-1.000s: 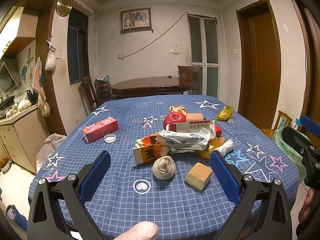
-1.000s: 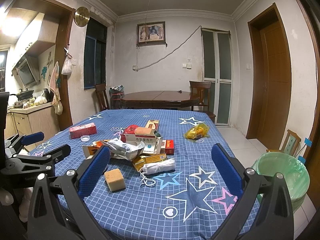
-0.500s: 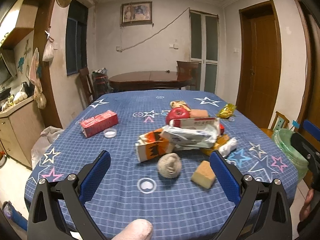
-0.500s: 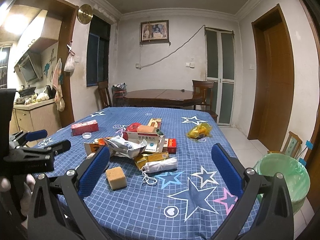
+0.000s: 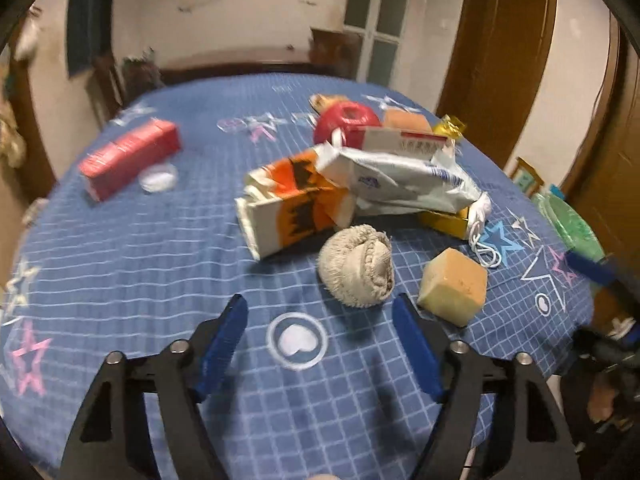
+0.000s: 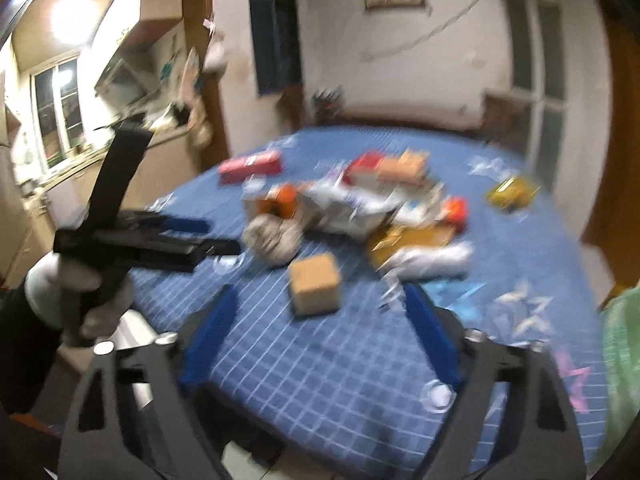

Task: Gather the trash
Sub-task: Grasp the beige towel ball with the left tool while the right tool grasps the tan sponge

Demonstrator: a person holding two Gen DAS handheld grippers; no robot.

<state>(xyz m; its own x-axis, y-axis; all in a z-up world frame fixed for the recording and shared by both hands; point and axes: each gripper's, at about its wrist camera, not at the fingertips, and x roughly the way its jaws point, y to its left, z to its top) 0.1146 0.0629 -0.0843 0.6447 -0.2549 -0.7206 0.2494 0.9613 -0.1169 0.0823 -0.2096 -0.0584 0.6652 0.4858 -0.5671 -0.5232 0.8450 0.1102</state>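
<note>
A heap of trash lies on the blue star-patterned table [image 5: 120, 264]: an orange and white carton [image 5: 292, 204], a crumpled white bag [image 5: 400, 184], a grey cloth ball [image 5: 356, 266], a tan sponge block [image 5: 454, 286] and a white mask [image 5: 482, 220]. My left gripper [image 5: 320, 308] is open and empty, low over the table just short of the cloth ball. My right gripper [image 6: 316, 300] is open and empty, just short of the sponge block [image 6: 316, 282]. The left gripper [image 6: 200, 236] shows in the blurred right wrist view beside the cloth ball [image 6: 272, 238].
A red apple [image 5: 346, 120], a red carton [image 5: 128, 158] and a small white lid [image 5: 158, 178] lie further back. A yellow wrapper [image 6: 510, 192] lies at far right. A bin with a green bag [image 5: 568, 220] stands off the table's right side.
Both grippers have moved forward and down toward the trash heap. The left now sits just short of the cloth ball, the right just short of the sponge block. Both views are motion-blurred.
</note>
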